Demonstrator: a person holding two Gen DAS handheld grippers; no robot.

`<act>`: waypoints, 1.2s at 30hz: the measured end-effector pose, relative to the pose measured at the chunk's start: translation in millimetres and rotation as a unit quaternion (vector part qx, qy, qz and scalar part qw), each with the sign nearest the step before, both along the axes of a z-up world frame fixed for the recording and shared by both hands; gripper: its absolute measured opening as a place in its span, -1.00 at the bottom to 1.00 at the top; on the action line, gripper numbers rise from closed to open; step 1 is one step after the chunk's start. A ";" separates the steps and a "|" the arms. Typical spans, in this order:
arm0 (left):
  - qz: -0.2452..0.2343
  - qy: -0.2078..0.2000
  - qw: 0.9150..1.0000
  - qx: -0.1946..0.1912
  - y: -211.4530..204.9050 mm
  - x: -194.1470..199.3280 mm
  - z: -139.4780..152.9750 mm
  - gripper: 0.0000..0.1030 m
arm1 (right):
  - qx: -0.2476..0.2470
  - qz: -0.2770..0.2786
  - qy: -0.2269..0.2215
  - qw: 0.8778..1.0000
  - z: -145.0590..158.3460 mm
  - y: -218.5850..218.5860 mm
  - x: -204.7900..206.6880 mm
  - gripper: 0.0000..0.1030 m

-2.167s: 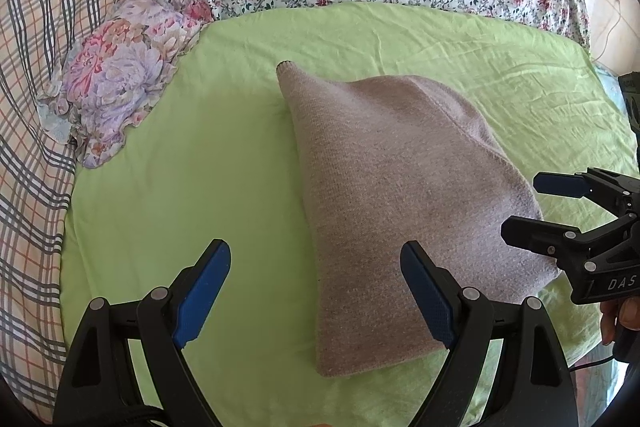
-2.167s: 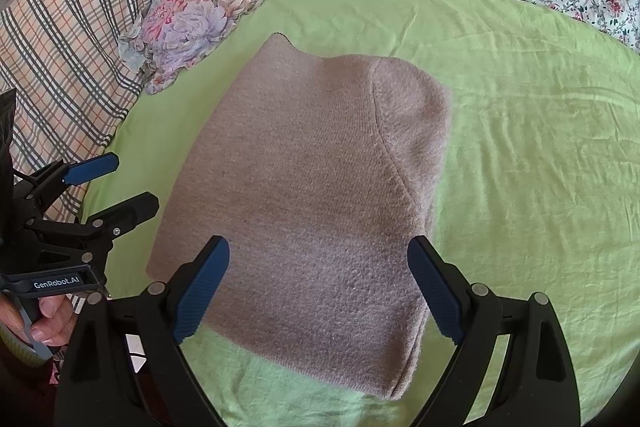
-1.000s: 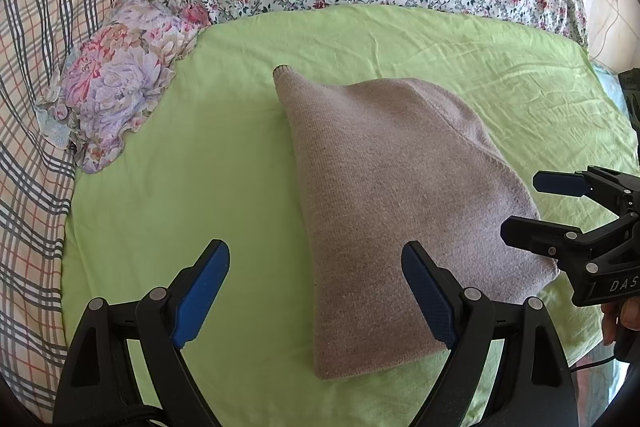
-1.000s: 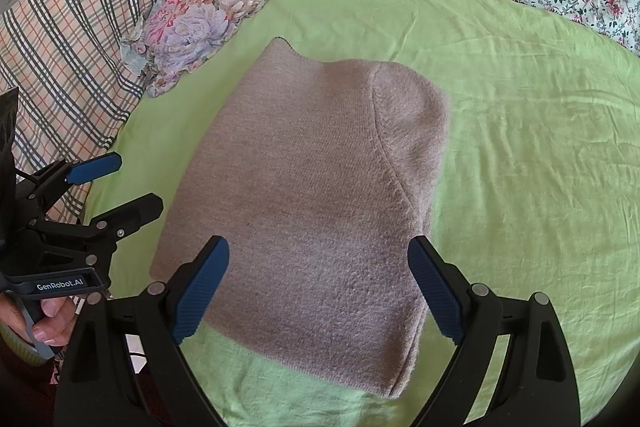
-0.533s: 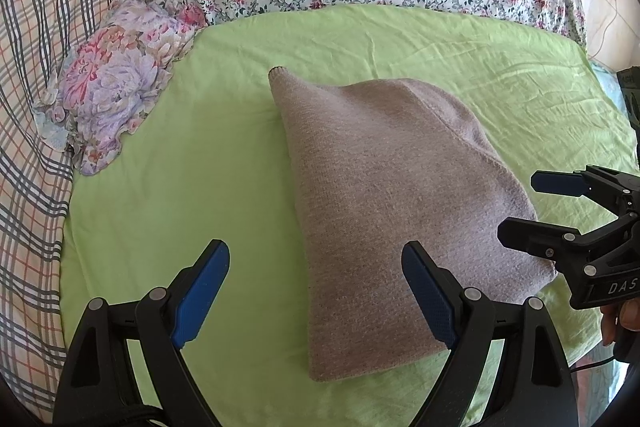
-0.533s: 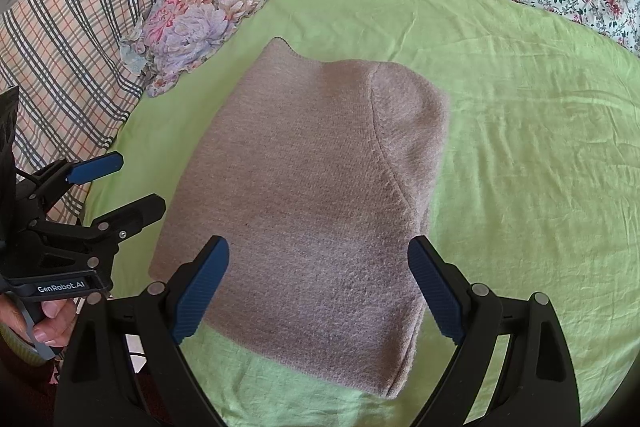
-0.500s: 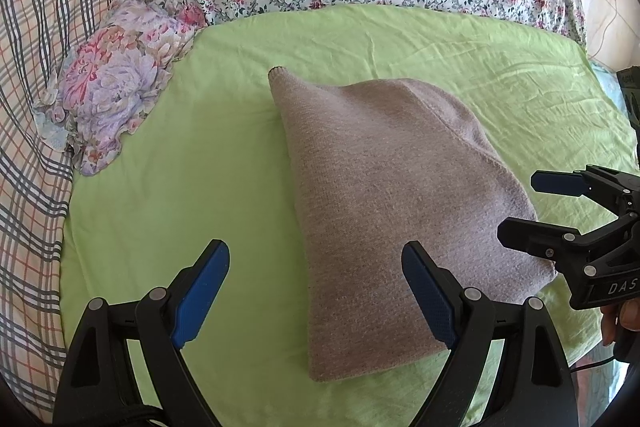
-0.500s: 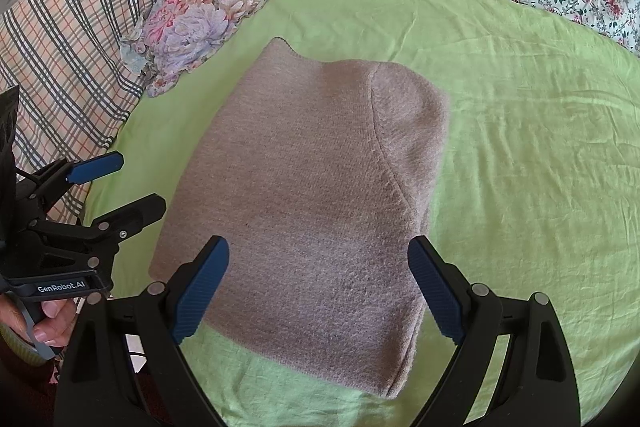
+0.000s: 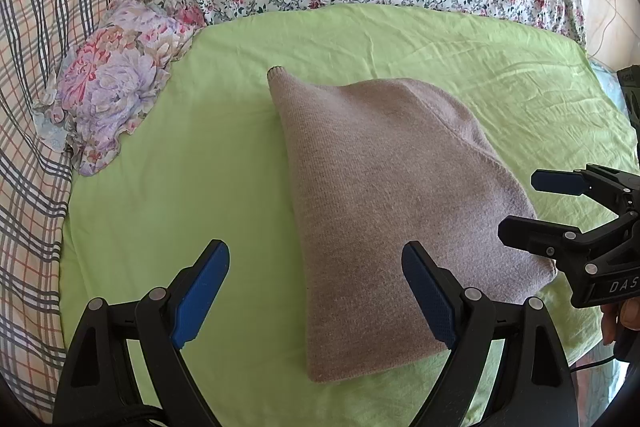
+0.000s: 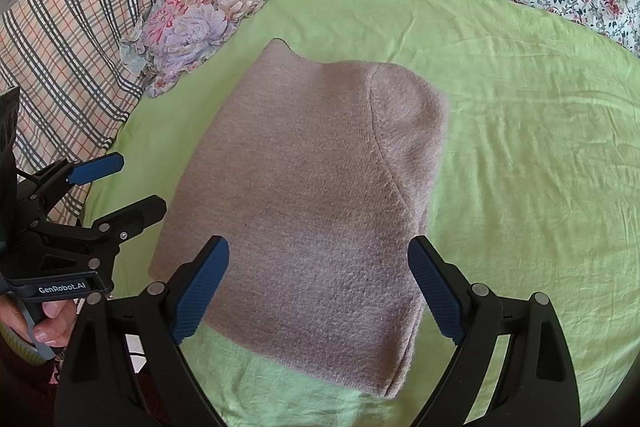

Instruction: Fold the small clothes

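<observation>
Almost nothing has moved since the earlier frames: the mauve knit garment (image 9: 392, 195) lies as before, folded into a compact wedge on the green sheet (image 9: 192, 155) toward the bed's near edge. Both claws hover short of it, the left claw (image 9: 316, 295) and right claw (image 10: 318, 291) each spread wide and empty. That stillness suggests this fold is finished, or one more is being weighed.
</observation>
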State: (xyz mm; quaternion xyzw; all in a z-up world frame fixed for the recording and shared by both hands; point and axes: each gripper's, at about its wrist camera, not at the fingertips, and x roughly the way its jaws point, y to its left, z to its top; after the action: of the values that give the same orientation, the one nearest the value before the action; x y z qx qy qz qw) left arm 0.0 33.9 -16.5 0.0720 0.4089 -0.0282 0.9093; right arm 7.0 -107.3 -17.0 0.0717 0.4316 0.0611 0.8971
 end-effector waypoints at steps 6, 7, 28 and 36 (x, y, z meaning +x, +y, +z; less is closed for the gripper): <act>0.000 -0.001 1.000 0.001 0.8 0.4 -0.3 0.72 | 0.001 0.000 0.000 1.000 0.5 -1.0 0.0 0.77; -0.001 -0.001 1.000 0.001 0.9 0.5 -0.3 0.72 | 0.000 0.000 0.000 1.000 0.1 -0.6 0.2 0.77; 0.000 -0.002 1.000 0.001 1.5 0.5 1.9 0.72 | 0.000 0.000 -0.001 1.000 0.3 0.0 0.0 0.77; 0.003 -0.004 1.000 0.001 1.1 10.5 -0.7 0.73 | 0.001 -0.007 -0.004 1.000 -0.6 -6.3 3.4 0.77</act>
State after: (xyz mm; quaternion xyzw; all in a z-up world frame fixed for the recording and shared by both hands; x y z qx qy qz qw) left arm 10.5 34.9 -17.2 0.0716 0.4053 -0.0246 0.9110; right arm 10.5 -113.6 -17.6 0.0751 0.4276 0.0558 0.8991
